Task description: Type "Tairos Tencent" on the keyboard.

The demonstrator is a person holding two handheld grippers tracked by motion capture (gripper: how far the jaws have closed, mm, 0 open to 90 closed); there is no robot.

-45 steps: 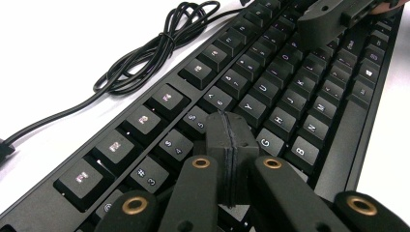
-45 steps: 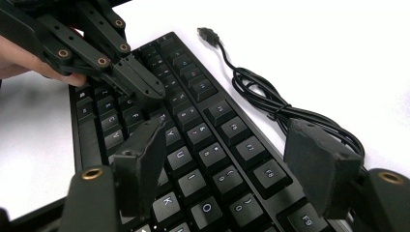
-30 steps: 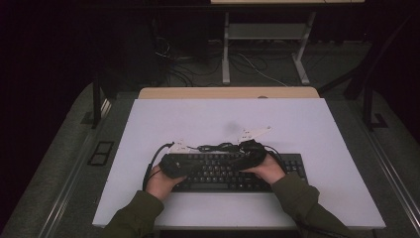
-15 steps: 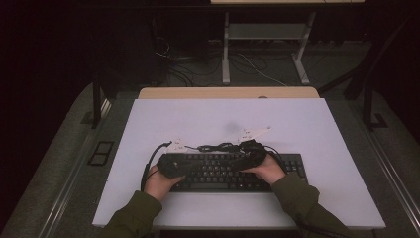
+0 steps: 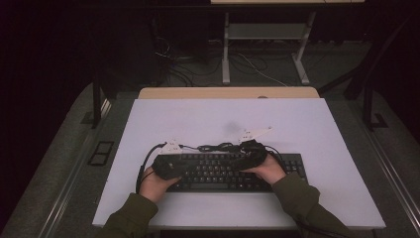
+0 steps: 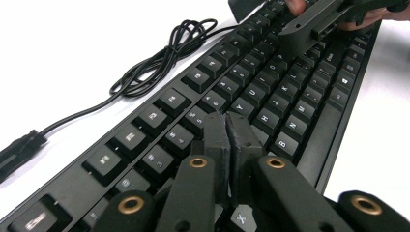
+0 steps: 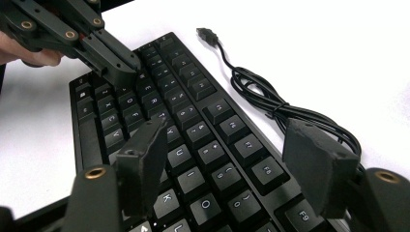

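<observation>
Tabletop [image 5: 198, 119], white and rectangular, takes up the middle of the high view, with a wide bare stretch behind the work and narrower bare strips to either side and along the near edge. Dark floor surrounds it, and a wooden ledge [image 5: 228, 92] runs along its far edge.

A black keyboard [image 5: 220, 171] lies lengthwise near the person's edge of the table, flat on the surface. Both forearms in green sleeves come in from below, one hand at each end of the keyboard.

The left gripper [image 6: 231, 130] is held low over the left half of the keys, its jaws pressed together with nothing between them, tips just above the letter rows. The right gripper [image 7: 227, 164] hovers over the right half, its jaws standing well apart, the number and function keys showing between them; no key is clamped.

The keyboard's black cable [image 7: 270, 104] lies in a loose coil on the table just behind the keyboard's far edge, its plug [image 7: 205, 33] resting apart on the white surface.
</observation>
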